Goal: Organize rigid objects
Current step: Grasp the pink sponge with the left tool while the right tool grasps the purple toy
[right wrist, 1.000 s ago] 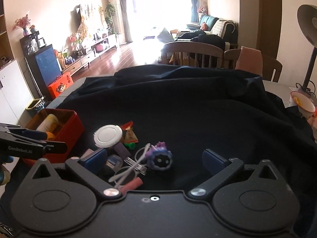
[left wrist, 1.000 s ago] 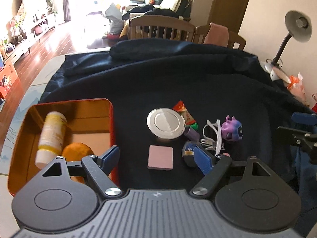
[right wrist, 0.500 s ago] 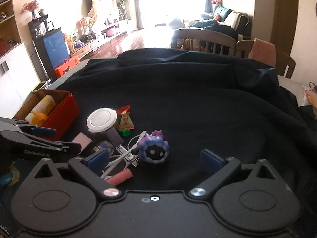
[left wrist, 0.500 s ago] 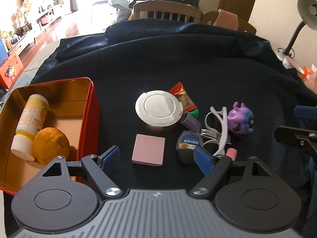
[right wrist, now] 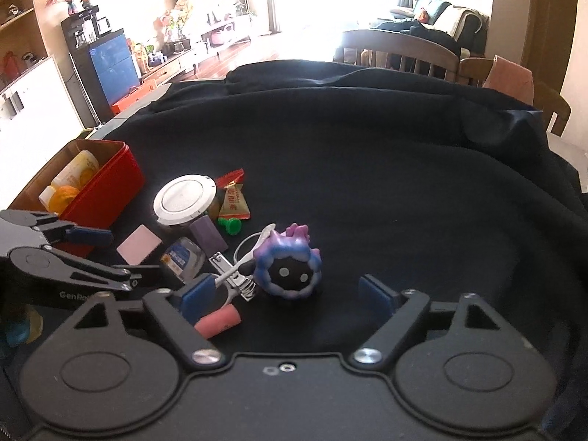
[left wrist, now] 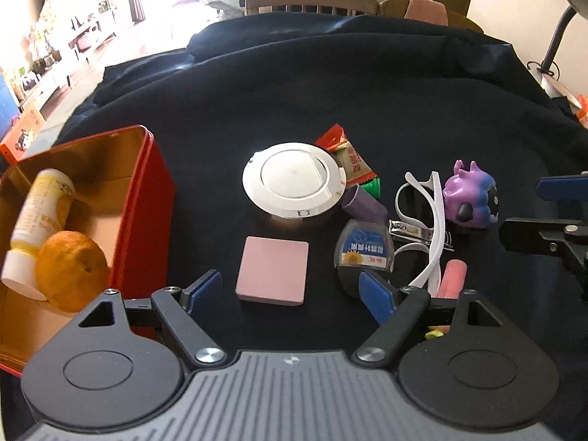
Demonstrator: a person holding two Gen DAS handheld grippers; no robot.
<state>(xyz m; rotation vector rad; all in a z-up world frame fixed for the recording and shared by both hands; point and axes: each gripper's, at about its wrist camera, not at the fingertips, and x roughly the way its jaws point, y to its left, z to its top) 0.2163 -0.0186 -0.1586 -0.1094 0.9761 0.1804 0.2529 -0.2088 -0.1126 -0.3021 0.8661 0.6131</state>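
A pink square block [left wrist: 272,275] [right wrist: 139,244] lies on the dark cloth between the open fingers of my left gripper [left wrist: 290,292]. A white round lid [left wrist: 294,183] [right wrist: 185,199], a purple block [left wrist: 362,204], a floss box [left wrist: 364,249], nail clippers [left wrist: 417,229], white sunglasses [left wrist: 435,220] and a pink tube [left wrist: 452,278] lie around it. A purple toy figure [right wrist: 287,269] [left wrist: 470,198] stands between the open fingers of my right gripper [right wrist: 288,296]. A red tin [left wrist: 147,198] [right wrist: 106,193] at the left holds a yellow bottle [left wrist: 40,213] and an orange [left wrist: 71,271].
A red candy wrapper [left wrist: 347,156] and a green piece [left wrist: 371,187] lie behind the lid. The dark cloth [right wrist: 386,183] covers the table. Chairs [right wrist: 400,49] stand at the far edge. A desk lamp [left wrist: 558,29] stands at the back right.
Both grippers have moved down and forward toward the pile. The pink block now sits between my left fingers and the purple toy between my right fingers. Both stay open.
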